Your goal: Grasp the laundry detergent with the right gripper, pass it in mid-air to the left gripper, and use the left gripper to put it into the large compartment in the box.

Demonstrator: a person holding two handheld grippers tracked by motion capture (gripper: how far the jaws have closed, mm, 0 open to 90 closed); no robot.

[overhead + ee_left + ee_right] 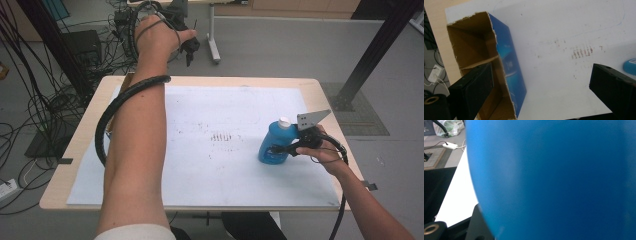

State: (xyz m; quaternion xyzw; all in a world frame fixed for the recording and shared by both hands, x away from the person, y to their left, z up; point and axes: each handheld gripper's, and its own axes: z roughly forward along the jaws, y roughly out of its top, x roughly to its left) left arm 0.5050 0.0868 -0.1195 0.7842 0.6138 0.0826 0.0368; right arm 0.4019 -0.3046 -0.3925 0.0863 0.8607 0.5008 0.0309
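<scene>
Showing the desk [75,145] from above: a white sheet [200,165] covers most of its top, marked with faint reddish smudges [222,136] near the middle. An open cardboard box [486,65] with blue printed sides stands at the sheet's left edge, seen in the left gripper view, its torn mouth facing up and its inside empty. A blue bottle [274,142] with a white cap [284,121] stands upright on the right part of the sheet, well apart from the box.

The right hand-held gripper [285,148] reaches the bottle from the right at mid-body; its jaws appear to lie on either side of the bottle, whose blue wall crowds the right gripper view, but whether they are already pressing on it cannot be told. The left hand-held gripper [190,50] is raised high beyond the far edge of the desk, its jaws spread wide and holding nothing, looking down on the box.

The step in hand is judged to be gripping the bottle. It is done well by closing squarely on the body below the neck, keeping it upright. A glancing grip on the rounded, smooth side could slip or tip it. Nothing lies between bottle and box; cables [30,110] crowd the floor at the left.
</scene>
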